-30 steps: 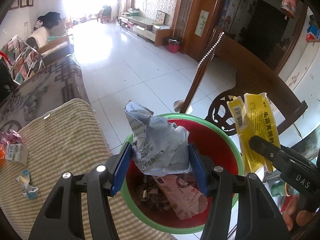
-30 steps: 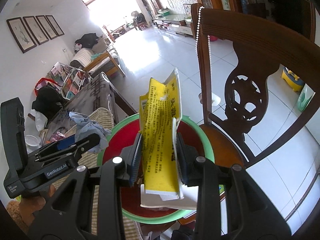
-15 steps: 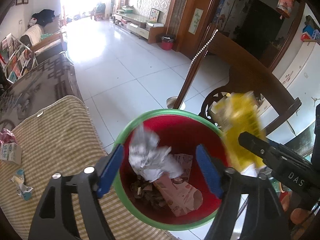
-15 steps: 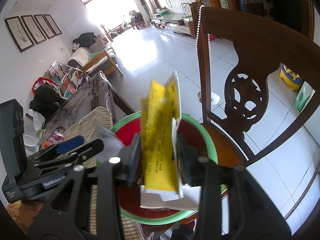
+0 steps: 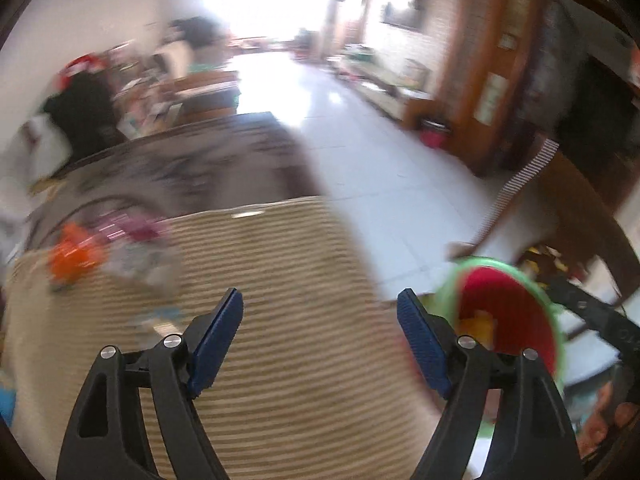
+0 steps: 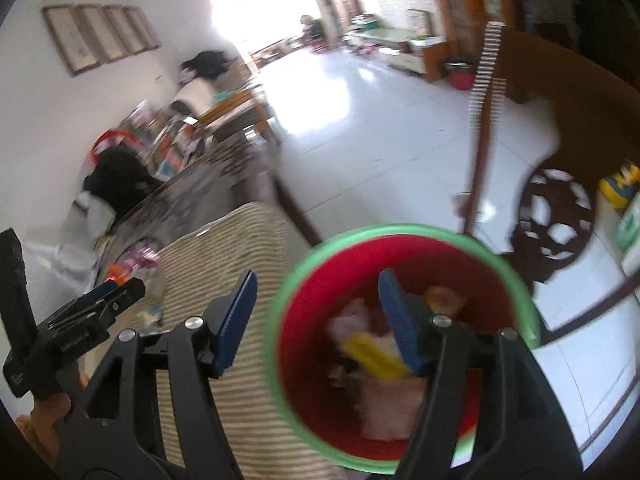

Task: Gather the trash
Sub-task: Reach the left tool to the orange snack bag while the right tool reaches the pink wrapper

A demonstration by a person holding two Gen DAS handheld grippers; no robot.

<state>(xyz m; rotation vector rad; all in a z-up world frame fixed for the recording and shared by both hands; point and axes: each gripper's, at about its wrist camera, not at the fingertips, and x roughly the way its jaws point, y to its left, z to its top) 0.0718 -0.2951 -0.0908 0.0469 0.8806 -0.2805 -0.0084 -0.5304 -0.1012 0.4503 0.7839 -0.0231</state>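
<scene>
Over the striped cloth (image 5: 304,360), both grippers' fingers are opening, empty; blurred litter (image 5: 76,258) unidentifiable.

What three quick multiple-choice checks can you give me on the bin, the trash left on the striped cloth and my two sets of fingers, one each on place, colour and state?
1. Where does the yellow wrapper lie?
A. On the striped cloth
B. Inside the bin
C. Between the right fingers

2. What colours is the bin?
A. Red inside, green rim
B. Blue inside, white rim
C. All black

3. What do the left gripper and right gripper hold?
A. Each a wrapper
B. Only the left holds paper
C. Nothing

Answers:
1 B, the right wrist view shows it among the trash in the bin.
2 A, both views show the red wall and green rim.
3 C, both pairs of fingers are opening with nothing between them; blurred trash remains on the striped cloth.
</scene>
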